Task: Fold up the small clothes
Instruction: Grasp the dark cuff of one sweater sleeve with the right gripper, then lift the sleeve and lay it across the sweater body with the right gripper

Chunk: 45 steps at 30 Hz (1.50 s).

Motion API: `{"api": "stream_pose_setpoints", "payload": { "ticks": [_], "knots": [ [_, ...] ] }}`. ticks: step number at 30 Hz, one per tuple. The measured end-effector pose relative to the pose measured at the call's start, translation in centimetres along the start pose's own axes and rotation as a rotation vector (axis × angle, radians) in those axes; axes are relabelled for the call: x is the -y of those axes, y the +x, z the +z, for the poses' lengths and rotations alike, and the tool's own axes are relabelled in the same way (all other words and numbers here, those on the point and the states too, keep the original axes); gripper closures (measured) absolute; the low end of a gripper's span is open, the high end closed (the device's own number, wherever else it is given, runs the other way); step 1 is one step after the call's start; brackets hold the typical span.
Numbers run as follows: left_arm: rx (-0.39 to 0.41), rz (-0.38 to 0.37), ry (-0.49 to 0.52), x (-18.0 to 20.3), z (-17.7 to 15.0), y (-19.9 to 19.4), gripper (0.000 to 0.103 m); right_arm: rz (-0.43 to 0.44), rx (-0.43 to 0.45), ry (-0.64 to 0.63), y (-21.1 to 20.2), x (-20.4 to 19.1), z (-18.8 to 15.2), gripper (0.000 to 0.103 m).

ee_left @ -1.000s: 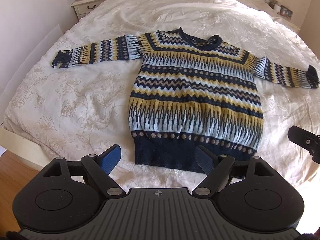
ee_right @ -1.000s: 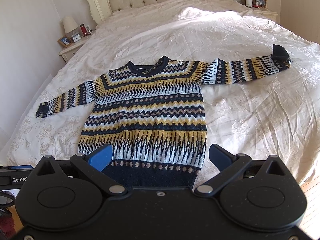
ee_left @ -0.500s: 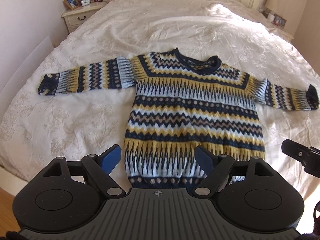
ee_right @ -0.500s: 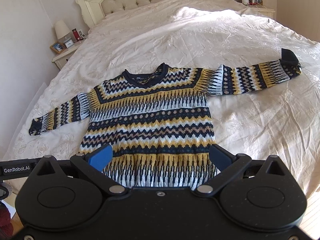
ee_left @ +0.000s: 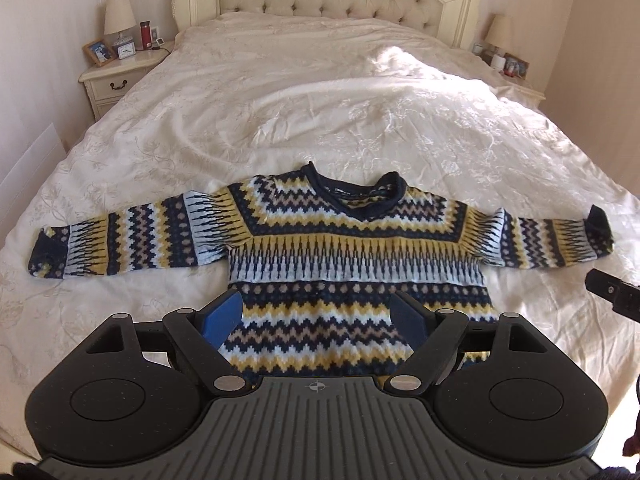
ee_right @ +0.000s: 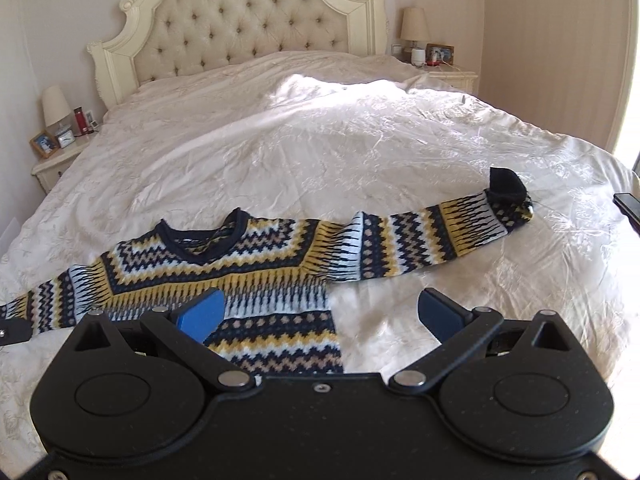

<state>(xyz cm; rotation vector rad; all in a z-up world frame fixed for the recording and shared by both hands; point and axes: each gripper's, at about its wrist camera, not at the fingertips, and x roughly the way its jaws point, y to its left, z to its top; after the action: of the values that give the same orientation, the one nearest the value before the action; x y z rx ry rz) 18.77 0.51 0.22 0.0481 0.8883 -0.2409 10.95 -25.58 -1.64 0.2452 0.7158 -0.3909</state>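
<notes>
Cream bed bears a flat sweater; both claws, left claw and right claw, gape wide, empty, and may pinch bedcover too.

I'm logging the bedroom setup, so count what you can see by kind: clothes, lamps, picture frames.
Patterned navy, yellow and white knitted sweater, spread flat on the bed: 1
Cream-shaded bedside lamps: 2
Small picture frames: 2
Total: 5
</notes>
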Motion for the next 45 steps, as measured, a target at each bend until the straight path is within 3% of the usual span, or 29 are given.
{"api": "stream_pose_setpoints", "payload": {
  "ticks": [4,8,10,12,17,25,31,33,35,37,41,45],
  "knots": [
    [-0.016,-0.016,-0.043,0.4,0.4,1.4,0.022,-0.041,-0.001,0.000,2.5,3.1,1.7,0.001],
    [-0.062,0.049,-0.091,1.4,1.1,3.1,0.022,-0.101,-0.004,-0.052,5.9,6.7,3.6,0.001],
    [-0.095,0.072,-0.133,2.0,1.5,3.9,0.023,-0.147,0.001,-0.104,7.9,8.5,4.6,0.004],
    [-0.121,0.071,-0.155,2.8,1.7,4.9,0.024,-0.189,0.003,-0.160,9.8,10.0,5.5,0.016],
    [-0.167,0.082,-0.179,5.4,2.2,7.0,0.031,-0.273,-0.008,-0.276,14.7,13.3,7.3,0.018],
    [-0.220,0.105,-0.176,9.5,2.9,9.6,0.031,-0.283,-0.078,-0.426,22.0,16.6,8.0,0.020],
    [-0.244,0.125,-0.179,10.8,3.4,10.5,0.031,-0.304,-0.151,-0.554,25.6,18.0,6.7,0.028],
    [-0.248,0.130,-0.180,10.9,3.5,10.6,0.031,-0.309,-0.166,-0.579,26.1,18.5,6.4,0.035],
    [-0.250,0.132,-0.180,11.0,3.5,10.7,0.031,-0.278,-0.165,-0.560,26.1,19.2,6.5,0.038],
    [-0.254,0.130,-0.182,10.9,3.4,10.8,0.031,-0.255,-0.160,-0.507,25.7,19.9,7.1,0.049],
    [-0.262,0.119,-0.188,10.4,3.2,11.0,0.031,-0.167,-0.142,-0.279,24.2,21.9,9.2,0.087],
    [-0.253,0.097,-0.185,9.3,2.9,10.9,0.031,-0.109,-0.097,-0.128,21.7,21.8,10.8,0.090]
  ]
}}
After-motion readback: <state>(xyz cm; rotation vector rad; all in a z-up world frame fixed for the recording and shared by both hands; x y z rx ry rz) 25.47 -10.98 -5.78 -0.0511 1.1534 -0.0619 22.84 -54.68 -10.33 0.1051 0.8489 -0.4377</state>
